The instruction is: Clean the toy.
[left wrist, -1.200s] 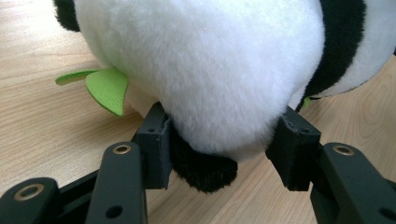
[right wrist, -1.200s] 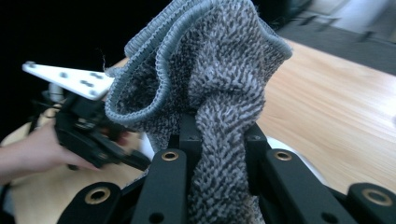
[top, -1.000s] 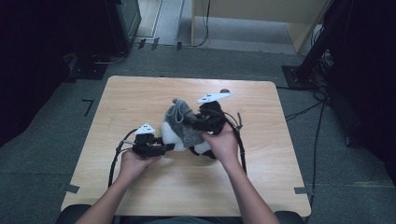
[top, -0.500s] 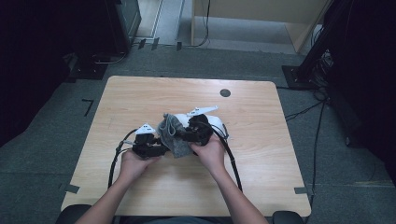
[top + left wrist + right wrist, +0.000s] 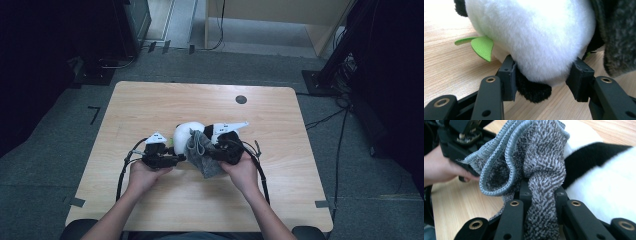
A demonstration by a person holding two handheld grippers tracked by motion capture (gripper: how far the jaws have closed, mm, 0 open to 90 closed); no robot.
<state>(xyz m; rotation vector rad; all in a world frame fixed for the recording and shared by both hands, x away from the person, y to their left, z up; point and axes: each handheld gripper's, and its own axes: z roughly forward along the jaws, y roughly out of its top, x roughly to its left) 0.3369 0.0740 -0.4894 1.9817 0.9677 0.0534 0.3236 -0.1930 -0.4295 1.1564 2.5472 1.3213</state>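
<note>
I have the wooden table [image 5: 150, 107] under the high view, pale and square-cornered, with a small dark round spot [image 5: 241, 99] on its far right part. Both forearms come in from the near edge and meet around the middle of the table.

The biggest thing in hand is the plush toy [image 5: 186, 134], white with black patches, lying on the table just near of centre. In the left gripper view its white body [image 5: 534, 37] bulges close in front of the camera, a black patch below it and a green felt leaf [image 5: 484, 47] sticking out at its left side above the wood.

Next is the grey towel [image 5: 202, 152], a speckled terry cloth with a blue-grey stitched hem. It drapes against the right side of the toy and hangs down onto the table toward the near edge. In the right gripper view it bunches into folds [image 5: 534, 162], with the toy's white and black fur just right of it.

My left gripper [image 5: 175, 159] sits left of the toy, and its jaws pinch the lower part of the white body, one pad on either side, pressing into the fur.

My right gripper [image 5: 214, 150] sits right of the toy, its jaws squeezed together on a thick roll of the towel.
</note>
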